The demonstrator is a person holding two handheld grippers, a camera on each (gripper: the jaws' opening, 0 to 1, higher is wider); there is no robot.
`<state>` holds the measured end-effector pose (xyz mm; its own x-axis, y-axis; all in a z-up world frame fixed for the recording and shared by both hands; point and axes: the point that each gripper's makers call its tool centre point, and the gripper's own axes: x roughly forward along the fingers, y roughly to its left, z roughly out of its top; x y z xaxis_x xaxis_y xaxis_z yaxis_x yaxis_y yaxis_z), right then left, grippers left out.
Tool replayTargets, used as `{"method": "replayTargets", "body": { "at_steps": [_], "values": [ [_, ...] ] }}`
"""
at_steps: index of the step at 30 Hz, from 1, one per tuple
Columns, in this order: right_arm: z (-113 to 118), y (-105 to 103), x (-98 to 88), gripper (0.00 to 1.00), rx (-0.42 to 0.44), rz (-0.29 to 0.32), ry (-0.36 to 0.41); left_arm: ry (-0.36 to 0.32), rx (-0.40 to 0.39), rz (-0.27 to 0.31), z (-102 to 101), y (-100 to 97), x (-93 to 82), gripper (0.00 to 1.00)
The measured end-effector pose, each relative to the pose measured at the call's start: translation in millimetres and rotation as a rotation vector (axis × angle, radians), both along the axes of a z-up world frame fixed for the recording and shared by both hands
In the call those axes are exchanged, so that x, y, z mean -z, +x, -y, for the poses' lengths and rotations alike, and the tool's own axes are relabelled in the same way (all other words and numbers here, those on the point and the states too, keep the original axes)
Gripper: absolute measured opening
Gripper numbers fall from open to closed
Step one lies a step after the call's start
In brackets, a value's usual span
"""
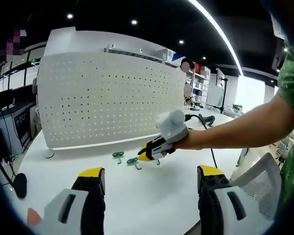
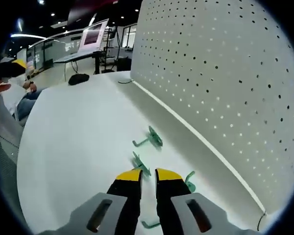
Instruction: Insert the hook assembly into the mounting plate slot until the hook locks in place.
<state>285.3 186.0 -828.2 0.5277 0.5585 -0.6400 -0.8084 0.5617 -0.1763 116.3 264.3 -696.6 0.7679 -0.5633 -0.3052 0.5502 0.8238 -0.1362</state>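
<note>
A white pegboard (image 1: 112, 98) dotted with rows of small dark holes stands on a plain white table (image 1: 152, 196), where green hooks (image 2: 149, 139) lie scattered, 2 (image 1: 126, 158) of them showing pale teal in the left gripper view. The left gripper (image 1: 149, 177) has black jaws capped in yellow on a light grey body; the right gripper (image 2: 148, 175) wears the same black, yellow and grey. A person's sleeve (image 1: 291, 83) is green with a darker mottled pattern, against a black ceiling streaked by a white light strip (image 1: 215, 29)
</note>
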Motion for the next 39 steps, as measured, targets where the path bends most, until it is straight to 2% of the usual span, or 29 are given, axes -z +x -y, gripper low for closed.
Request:
{"method": "replayTargets", "body": {
  "at_steps": [2,18,32,39],
  "values": [
    [-0.9,-0.2,1.8,0.08,-0.02,0.005,-0.023,0.001,-0.001,-0.001,-0.4,0.1,0.3,0.79],
    [-2.4,0.3,11.7,0.05,-0.05,-0.005,-0.061,-0.005,-0.008,-0.01,-2.6,2.3,2.1,0.77],
    [-1.1,0.8,14.6,0.01,-0.063,-0.003,-0.072,-0.004,-0.006,-0.012,-2.9,4.4,2.9,0.77],
    [-3.4,0.3,10.6,0.01,-0.063,-0.004,-0.052,0.003,-0.002,-0.014,-3.1,4.8,4.1,0.77]
  ]
}}
